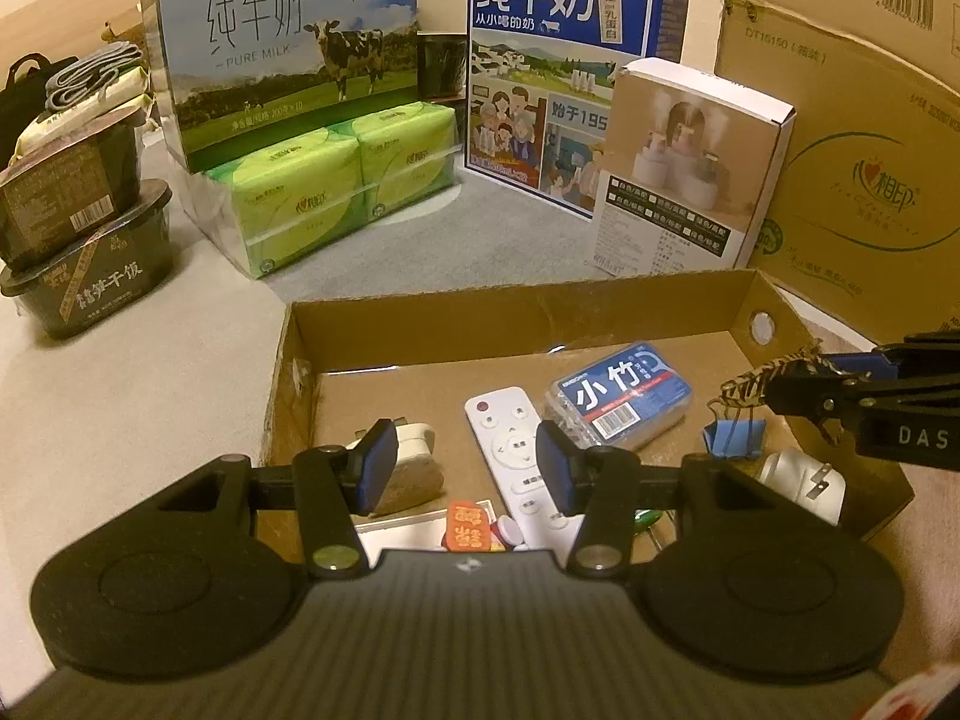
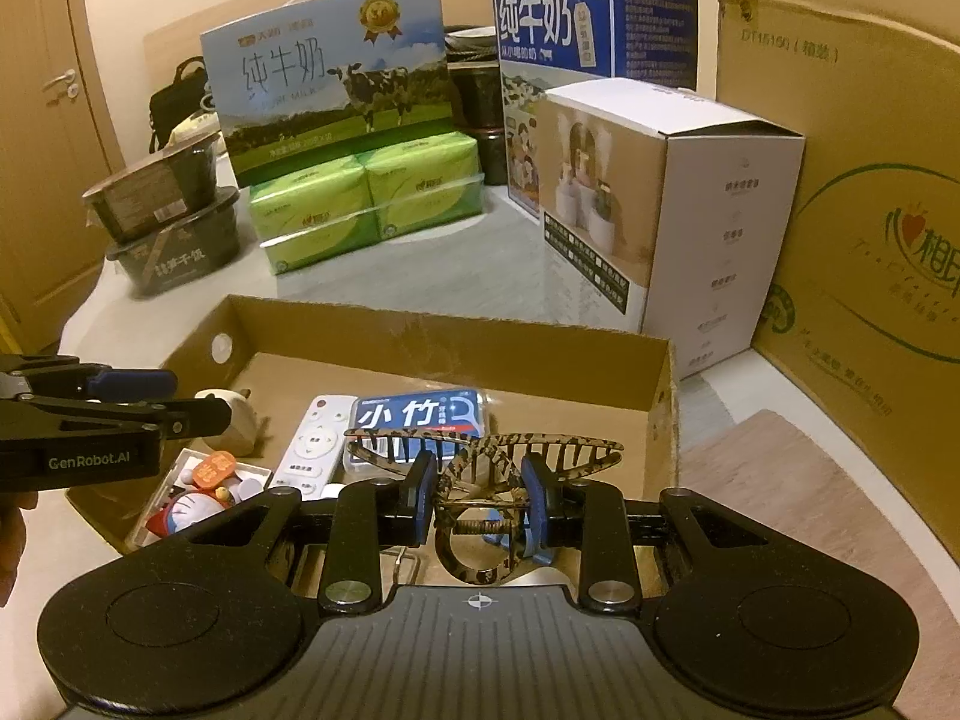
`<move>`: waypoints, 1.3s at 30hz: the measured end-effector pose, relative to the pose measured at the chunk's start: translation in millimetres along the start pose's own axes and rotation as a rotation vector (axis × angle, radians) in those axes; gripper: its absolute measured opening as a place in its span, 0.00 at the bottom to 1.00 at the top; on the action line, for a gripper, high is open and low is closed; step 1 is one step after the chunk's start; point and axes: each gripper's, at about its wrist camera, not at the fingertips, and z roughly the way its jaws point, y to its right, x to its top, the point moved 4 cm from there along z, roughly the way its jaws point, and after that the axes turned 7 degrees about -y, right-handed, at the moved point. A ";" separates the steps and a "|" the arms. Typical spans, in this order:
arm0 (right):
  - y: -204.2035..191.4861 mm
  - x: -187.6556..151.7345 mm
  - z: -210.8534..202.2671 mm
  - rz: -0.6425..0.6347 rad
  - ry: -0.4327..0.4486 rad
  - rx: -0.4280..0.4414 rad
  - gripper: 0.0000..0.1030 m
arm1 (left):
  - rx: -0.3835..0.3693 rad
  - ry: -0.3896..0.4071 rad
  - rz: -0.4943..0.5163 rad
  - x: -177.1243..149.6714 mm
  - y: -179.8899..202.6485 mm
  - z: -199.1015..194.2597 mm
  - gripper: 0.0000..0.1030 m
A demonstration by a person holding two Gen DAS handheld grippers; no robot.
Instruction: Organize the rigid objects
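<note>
Right gripper [image 2: 479,495]: jaws clamped on a tortoiseshell hair claw [image 2: 480,468], held over the near right part of the cardboard tray [image 2: 444,333].

Left gripper [image 1: 467,465]: jaws parted, nothing between the pads, hovering above the tray's near left part.

Tray contents: white remote [image 1: 510,450], centre; blue-labelled clear case [image 1: 621,402], far right of it; white plug adapter [image 1: 411,468], left; second white adapter [image 1: 804,480] and blue binder clip [image 1: 735,438], right; small cartoon figure with orange tag [image 2: 204,489], near edge.

Beyond the tray: green tissue packs [image 1: 342,186] under a cow-print milk carton [image 1: 282,54]; blue milk carton [image 1: 558,78]; white humidifier box [image 1: 684,168]; two stacked dark food tubs [image 1: 84,240], far left; large brown carton [image 1: 852,138], right.
</note>
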 end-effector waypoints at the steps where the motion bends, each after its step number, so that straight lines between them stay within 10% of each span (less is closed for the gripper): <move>1: -0.2 0.1 1.0 0.001 -0.001 0.000 0.30 | 0.000 0.000 0.000 -0.5 -0.8 0.8 0.46; 11: -2.4 3.2 10.5 0.036 0.008 0.056 0.30 | 0.003 -0.003 -0.001 -2.7 -5.2 3.6 0.54; 15: -1.4 3.1 9.8 0.029 0.026 0.068 0.54 | 0.017 0.014 0.003 -3.3 -6.5 0.5 0.75; 39: 5.7 -20.5 -44.4 0.108 0.004 -0.016 0.81 | 0.018 0.036 -0.039 -23.0 -0.3 -56.2 1.00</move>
